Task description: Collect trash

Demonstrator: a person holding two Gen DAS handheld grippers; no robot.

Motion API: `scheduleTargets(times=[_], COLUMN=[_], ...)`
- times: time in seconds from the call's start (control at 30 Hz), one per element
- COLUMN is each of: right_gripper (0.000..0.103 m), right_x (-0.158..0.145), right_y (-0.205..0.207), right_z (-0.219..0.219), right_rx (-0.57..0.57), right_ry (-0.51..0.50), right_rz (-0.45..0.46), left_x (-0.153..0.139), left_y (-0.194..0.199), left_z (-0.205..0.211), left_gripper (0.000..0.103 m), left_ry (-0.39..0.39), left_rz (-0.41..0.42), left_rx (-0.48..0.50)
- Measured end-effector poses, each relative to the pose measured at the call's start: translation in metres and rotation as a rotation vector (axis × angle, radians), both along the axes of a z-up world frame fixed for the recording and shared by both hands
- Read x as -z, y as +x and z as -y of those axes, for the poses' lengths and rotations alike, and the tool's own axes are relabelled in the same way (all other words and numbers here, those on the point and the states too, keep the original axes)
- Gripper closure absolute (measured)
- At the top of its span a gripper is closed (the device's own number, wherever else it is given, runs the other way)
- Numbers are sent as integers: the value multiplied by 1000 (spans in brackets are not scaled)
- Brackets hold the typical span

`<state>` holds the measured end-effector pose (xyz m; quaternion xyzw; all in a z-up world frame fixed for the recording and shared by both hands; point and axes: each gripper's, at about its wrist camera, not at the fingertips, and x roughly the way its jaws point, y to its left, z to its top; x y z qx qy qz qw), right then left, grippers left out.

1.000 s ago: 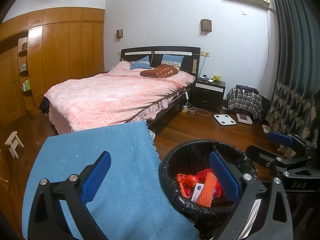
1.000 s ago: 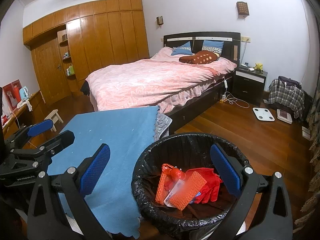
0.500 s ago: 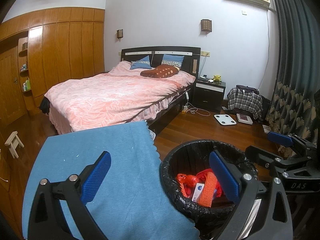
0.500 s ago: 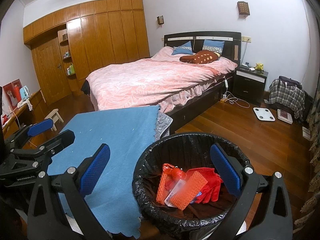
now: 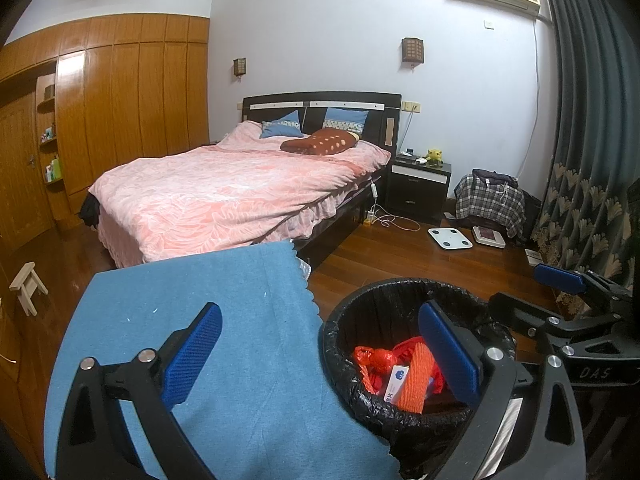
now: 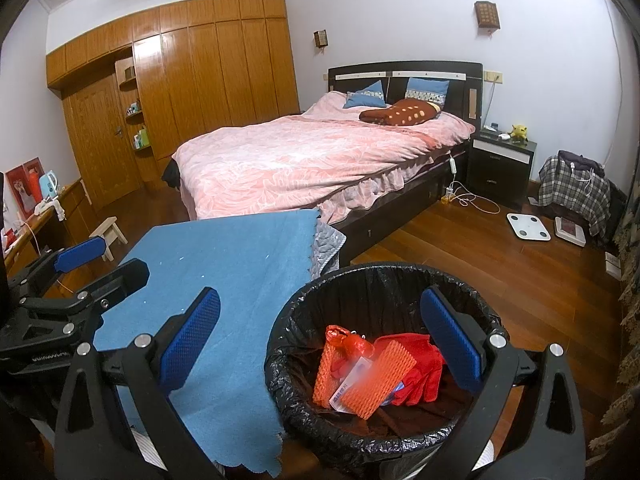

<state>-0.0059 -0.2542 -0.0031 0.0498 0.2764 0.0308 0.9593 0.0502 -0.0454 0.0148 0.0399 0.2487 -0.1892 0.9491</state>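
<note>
A round bin with a black liner (image 5: 400,285) (image 6: 380,273) stands on the wooden floor beside a table covered by a blue cloth (image 5: 240,320) (image 6: 224,280). Inside it lie orange foam netting (image 5: 416,376) (image 6: 376,380), a red plastic bag (image 5: 372,360) (image 6: 420,364) and a small white box (image 5: 394,382) (image 6: 352,382). My left gripper (image 5: 320,354) (image 6: 102,266) is open and holds nothing, straddling the cloth's edge and the bin's rim. My right gripper (image 6: 320,338) (image 5: 532,298) is also open and holds nothing, above the bin's near rim.
A bed with a pink cover (image 5: 240,192) fills the middle of the room. Beyond it are a dark nightstand (image 5: 420,188), a white scale (image 5: 450,238) on the floor and a plaid bag (image 5: 490,200). Curtains (image 5: 580,160) hang on the right. A small wooden stool (image 6: 110,232) stands left.
</note>
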Motion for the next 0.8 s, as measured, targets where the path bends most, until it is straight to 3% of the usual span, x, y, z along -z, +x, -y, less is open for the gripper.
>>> scheduleTargets(times=[0.8], right_gripper=[5], right_x=[1], right_y=[-1], right_z=[-3], right_rx=[-2], right_ry=[1], right_rz=[-5], left_x=[0], left_y=[0], left_z=[-1], left_gripper=[6], left_ry=[0], left_rz=[-2], left_rx=[-2])
